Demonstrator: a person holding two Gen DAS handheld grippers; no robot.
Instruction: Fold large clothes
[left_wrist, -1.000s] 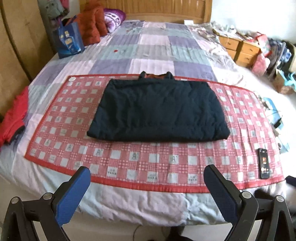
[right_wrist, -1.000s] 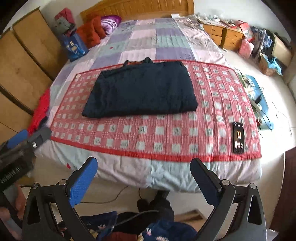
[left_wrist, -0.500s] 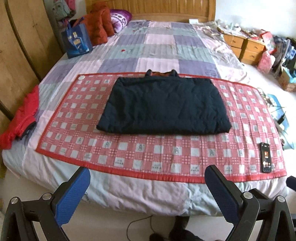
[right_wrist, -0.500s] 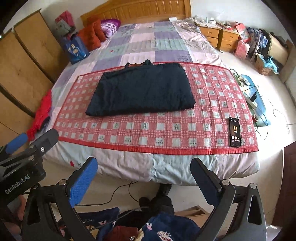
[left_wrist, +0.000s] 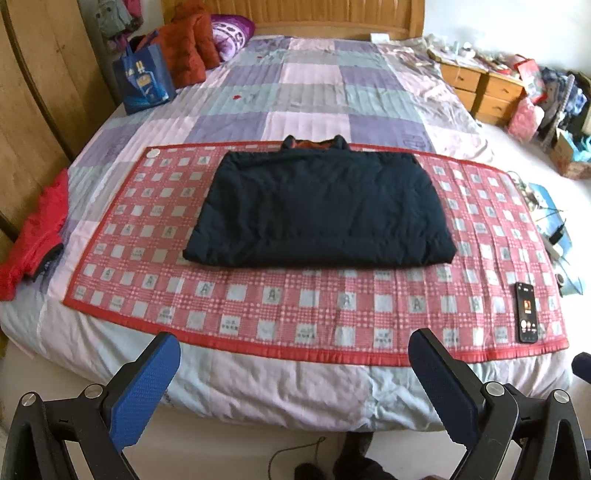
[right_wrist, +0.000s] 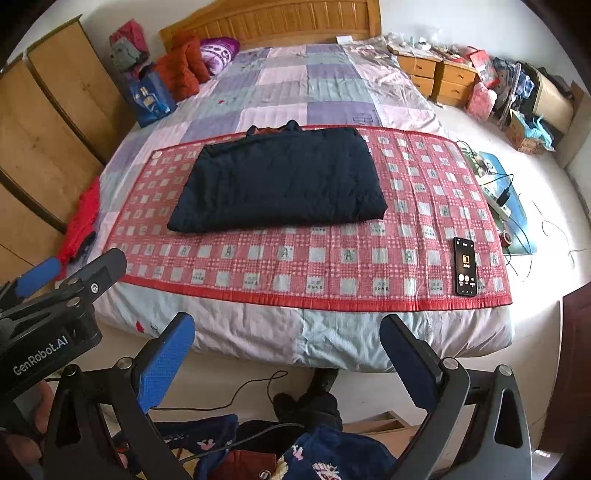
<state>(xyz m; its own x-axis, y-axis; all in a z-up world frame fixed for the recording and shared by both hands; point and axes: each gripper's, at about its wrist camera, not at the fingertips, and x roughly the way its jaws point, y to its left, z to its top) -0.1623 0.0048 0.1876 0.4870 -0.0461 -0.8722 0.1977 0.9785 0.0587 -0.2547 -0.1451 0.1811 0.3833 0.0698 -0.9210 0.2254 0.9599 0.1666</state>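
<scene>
While both tongs hang back off the foot of the bed, the dark navy quilted jacket (left_wrist: 319, 210) lies folded into a thick rectangle on the red checked mat (left_wrist: 258, 302), its collar with a rust-coloured lining toward the headboard. The left tongs (left_wrist: 293, 373) are spread wide and hold nothing; the right tongs (right_wrist: 288, 354) are likewise released and empty, well short of the garment. A phone (right_wrist: 465, 266) rests near the mat's right end, apart from the jacket.

The fold looks close to finished, though a further halving may remain. The jacket appears padded, soft and bulky rather than heavy, so it will likely spring back and slump if lifted from one point. Its shell looks smooth and may slip between the pads. A sound grip would pinch all the stacked layers together at the two near corners, left tongs on the left corner and right tongs on the right, so that the inner layers do not slide out.
</scene>
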